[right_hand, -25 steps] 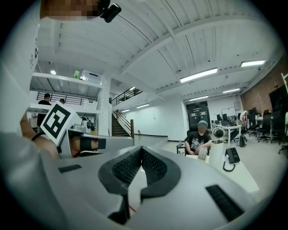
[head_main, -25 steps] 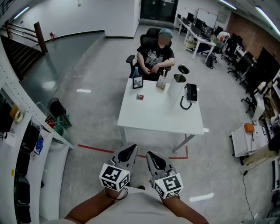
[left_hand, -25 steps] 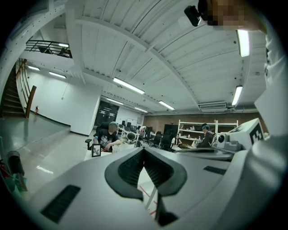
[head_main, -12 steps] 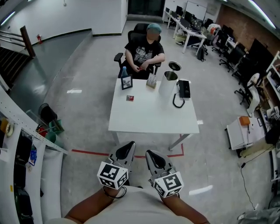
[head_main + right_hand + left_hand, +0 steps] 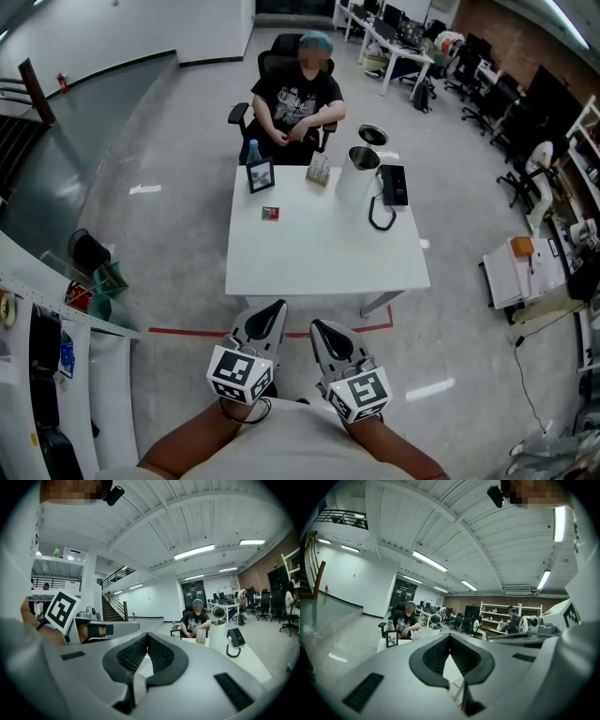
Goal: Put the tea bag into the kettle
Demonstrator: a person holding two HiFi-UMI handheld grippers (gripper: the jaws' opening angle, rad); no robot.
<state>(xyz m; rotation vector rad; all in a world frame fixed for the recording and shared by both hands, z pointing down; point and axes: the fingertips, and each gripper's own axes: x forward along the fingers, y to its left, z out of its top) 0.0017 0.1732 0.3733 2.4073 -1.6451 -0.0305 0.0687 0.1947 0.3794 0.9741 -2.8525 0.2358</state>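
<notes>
Fingers of the left gripper [image 5: 271, 313] and right gripper [image 5: 321, 330] are fully closed and hold nothing. Small red tea bag packet [image 5: 270, 214] lies on the white counter [image 5: 328, 258], apart from the open pale cylindrical kettle [image 5: 359, 172]. Probably light and flimsy; pinch one edge.

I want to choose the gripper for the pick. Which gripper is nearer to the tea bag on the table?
Left. The left gripper is short of the table, almost in line with the tea bag; the right gripper is beside the left one, farther right.
</notes>
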